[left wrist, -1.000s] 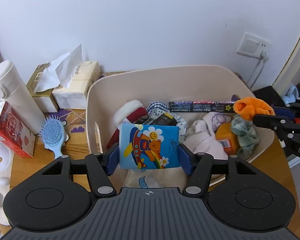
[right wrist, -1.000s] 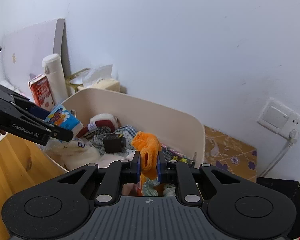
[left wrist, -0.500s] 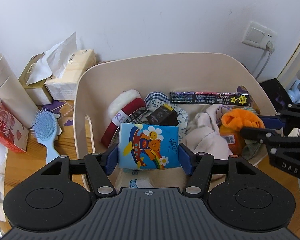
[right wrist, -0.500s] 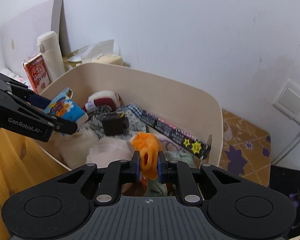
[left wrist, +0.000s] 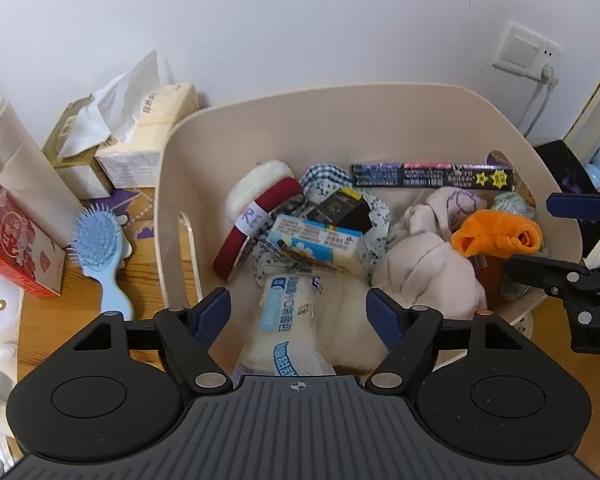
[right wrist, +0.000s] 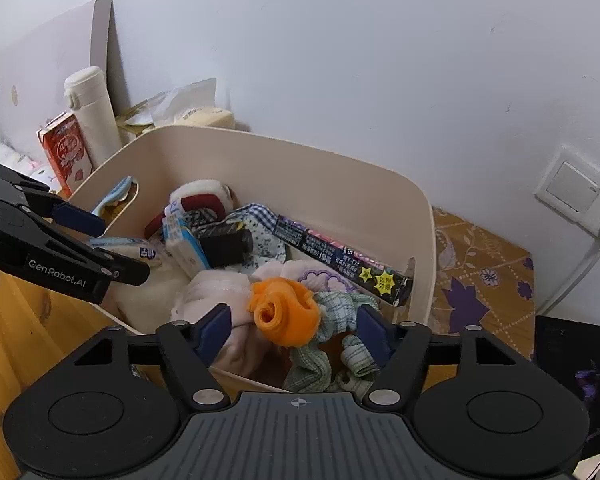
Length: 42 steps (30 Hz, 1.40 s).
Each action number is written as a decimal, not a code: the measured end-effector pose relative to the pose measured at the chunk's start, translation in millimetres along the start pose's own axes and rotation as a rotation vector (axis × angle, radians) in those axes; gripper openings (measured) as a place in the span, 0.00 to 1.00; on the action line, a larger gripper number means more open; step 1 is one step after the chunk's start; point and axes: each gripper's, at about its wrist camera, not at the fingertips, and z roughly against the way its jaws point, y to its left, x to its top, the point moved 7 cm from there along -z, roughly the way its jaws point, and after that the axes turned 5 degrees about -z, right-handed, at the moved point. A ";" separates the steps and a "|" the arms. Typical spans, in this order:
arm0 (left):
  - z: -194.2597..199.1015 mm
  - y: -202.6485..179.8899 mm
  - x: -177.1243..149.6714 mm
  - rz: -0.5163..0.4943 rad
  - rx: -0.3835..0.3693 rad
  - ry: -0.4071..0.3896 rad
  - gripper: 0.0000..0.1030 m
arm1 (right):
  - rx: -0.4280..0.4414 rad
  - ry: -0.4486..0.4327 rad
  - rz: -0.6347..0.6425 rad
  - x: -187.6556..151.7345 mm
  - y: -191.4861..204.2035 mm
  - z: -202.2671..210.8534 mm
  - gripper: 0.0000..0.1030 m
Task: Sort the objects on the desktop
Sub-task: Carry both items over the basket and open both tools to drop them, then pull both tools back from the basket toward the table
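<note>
Here, at the far left of the wooden desk, a blue hairbrush (left wrist: 100,256) lies just beside the beige bin (left wrist: 172,184). The left gripper (left wrist: 298,314) hangs over the bin, its jaws just opened wide and gripping nothing; the blue tissue pack (left wrist: 320,242) lies below among the clothes. Further right, the right gripper (right wrist: 292,326) has just spread its jaws too, and the orange sock roll (right wrist: 286,310) rests loose between them on the pile.

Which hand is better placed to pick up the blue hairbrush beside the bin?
Left. The hairbrush lies on the table just left of the left tongs, which are open and empty. The right tongs hover over the bin's far side.
</note>
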 end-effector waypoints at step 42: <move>127.1 -16.0 -59.2 -0.039 -0.080 -0.172 0.81 | -0.154 -0.223 -0.061 -43.6 15.1 151.2 0.96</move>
